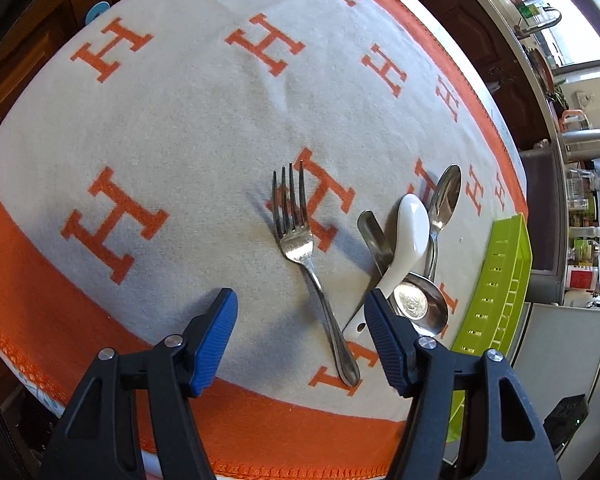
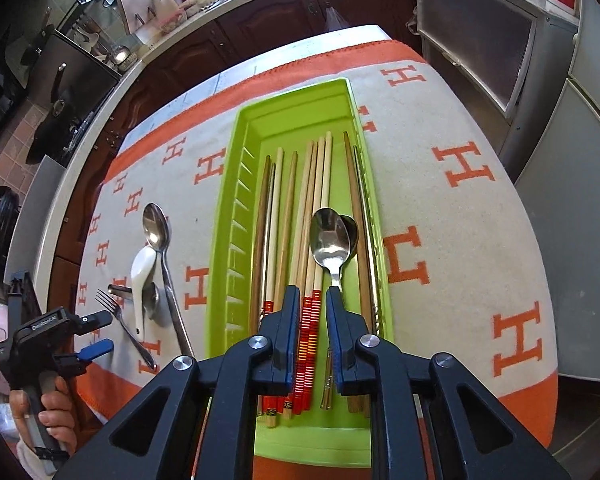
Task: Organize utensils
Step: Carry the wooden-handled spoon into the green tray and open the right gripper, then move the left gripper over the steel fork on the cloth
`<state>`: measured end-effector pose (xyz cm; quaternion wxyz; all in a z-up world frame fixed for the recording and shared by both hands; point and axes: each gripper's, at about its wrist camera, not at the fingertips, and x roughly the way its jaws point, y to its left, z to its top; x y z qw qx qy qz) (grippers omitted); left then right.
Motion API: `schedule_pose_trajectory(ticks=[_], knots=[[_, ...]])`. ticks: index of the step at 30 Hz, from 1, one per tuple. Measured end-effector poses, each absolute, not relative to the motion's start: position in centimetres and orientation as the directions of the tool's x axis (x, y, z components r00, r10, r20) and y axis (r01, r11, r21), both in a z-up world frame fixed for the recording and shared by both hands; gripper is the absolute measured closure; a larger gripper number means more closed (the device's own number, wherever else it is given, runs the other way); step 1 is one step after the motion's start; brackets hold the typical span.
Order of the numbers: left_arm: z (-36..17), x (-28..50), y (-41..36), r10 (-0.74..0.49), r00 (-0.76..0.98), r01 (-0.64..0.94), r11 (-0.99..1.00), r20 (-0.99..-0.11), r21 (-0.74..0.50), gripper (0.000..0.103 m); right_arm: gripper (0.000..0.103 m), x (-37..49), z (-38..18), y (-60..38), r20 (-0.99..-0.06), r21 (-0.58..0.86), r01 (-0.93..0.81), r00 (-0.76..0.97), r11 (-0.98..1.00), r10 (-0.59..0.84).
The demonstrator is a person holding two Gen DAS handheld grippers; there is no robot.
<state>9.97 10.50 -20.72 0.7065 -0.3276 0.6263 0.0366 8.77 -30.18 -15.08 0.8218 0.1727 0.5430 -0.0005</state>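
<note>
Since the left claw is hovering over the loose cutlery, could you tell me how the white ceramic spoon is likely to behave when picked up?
The white ceramic spoon looks glazed, so it may slip between the pads. It lies across a metal handle and its own handle passes over a steel spoon bowl, so lifting it will probably shift them. Ceramic is stiff but could chip if dropped.

The left gripper (image 1: 300,338) is held pointing steeply down, its fingers (image 1: 216,336) parted wide and empty. The right gripper (image 2: 313,334) is likewise tilted down, fingers (image 2: 288,332) narrowly apart.
</note>
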Motion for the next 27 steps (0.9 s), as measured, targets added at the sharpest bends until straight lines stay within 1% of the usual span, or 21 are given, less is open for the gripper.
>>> schedule_pose_trajectory(ticks=[1,2,7,15,16,17,18,19,20,21,23,27], knots=[[-20.8,10.1,10.3,-0.364,0.209,-0.465,0.780,-0.908,-0.419,0.050,0.089,8.7,-14.9,-30.2,-0.889,0.290,0.185,0.415,0.939,0.193],[-21.0,10.3,10.1,-0.367,0.204,-0.469,0.777,-0.907,-0.420,0.051,0.089,8.6,-14.7,-30.1,-0.886,0.294,0.182,0.419,0.938,0.197],[-20.7,11.1,8.5,-0.306,0.180,-0.479,0.803,-0.935,-0.355,0.052,0.089,8.2,-14.4,-29.8,-0.878,0.313,0.164,0.426,0.935,0.219],[-20.4,13.5,4.6,-0.112,0.121,-0.419,0.895,-0.986,-0.153,0.051,0.089,8.3,-14.8,-29.7,-0.875,0.340,0.160,0.414,0.927,0.250],[-20.4,13.7,4.2,-0.089,0.118,-0.413,0.901,-0.989,-0.131,0.058,0.089,8.3,-14.9,-29.7,-0.875,0.343,0.159,0.414,0.926,0.253],[-20.4,13.9,4.0,-0.061,0.113,-0.409,0.907,-0.992,-0.103,0.067,0.089,8.3,-14.9,-29.7,-0.874,0.344,0.159,0.414,0.925,0.254],[-20.3,14.1,3.8,-0.038,0.107,-0.405,0.911,-0.994,-0.078,0.070,0.089,8.3,-15.0,-29.8,-0.874,0.346,0.161,0.413,0.924,0.255],[-20.3,14.3,3.7,-0.033,0.105,-0.404,0.912,-0.994,-0.073,0.076,0.089,8.3,-15.1,-29.9,-0.874,0.351,0.166,0.411,0.921,0.259],[-20.3,14.4,3.7,-0.027,0.102,-0.398,0.915,-0.994,-0.066,0.084,0.089,8.3,-15.2,-30.0,-0.873,0.357,0.171,0.410,0.919,0.263],[-20.3,14.5,3.8,-0.025,0.101,-0.391,0.918,-0.995,-0.062,0.089,0.089,8.4,-15.3,-30.1,-0.873,0.363,0.176,0.408,0.915,0.268],[-20.2,14.7,4.2,-0.045,0.099,-0.366,0.927,-0.994,-0.079,0.094,0.089,8.5,-15.6,-30.3,-0.874,0.368,0.185,0.404,0.911,0.271],[-20.2,14.4,5.0,-0.072,0.080,-0.301,0.949,-0.994,-0.093,0.099,0.089,8.6,-16.2,-30.3,-0.876,0.375,0.190,0.393,0.907,0.279]])
